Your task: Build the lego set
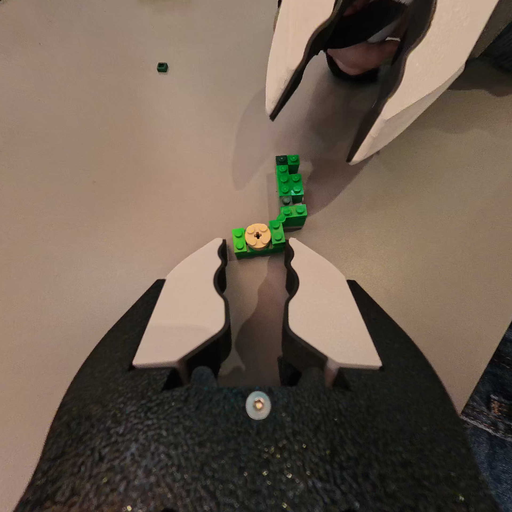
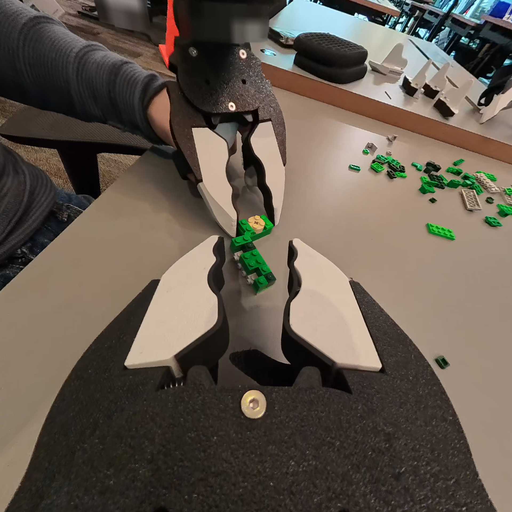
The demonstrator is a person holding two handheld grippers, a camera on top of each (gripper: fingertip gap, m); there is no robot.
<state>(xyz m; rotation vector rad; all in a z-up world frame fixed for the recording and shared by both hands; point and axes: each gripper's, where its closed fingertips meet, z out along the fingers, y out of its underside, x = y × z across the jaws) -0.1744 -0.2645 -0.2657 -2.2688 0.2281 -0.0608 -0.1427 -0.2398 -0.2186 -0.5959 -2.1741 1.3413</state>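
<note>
Left hand-held gripper [image 1: 257, 242] released beside green lego build [image 1: 277, 219] – right hand-held gripper [image 2: 256, 243] released, straddling it

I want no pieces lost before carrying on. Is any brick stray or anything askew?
Yes: one small dark green brick lies alone on the table, apart from the loose pile and beside the right gripper. The green build bends in the middle, possibly by design.

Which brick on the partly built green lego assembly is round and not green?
The tan round brick on the end of the green assembly nearest the left gripper. Every other visible top piece there is square-edged and green.
</note>
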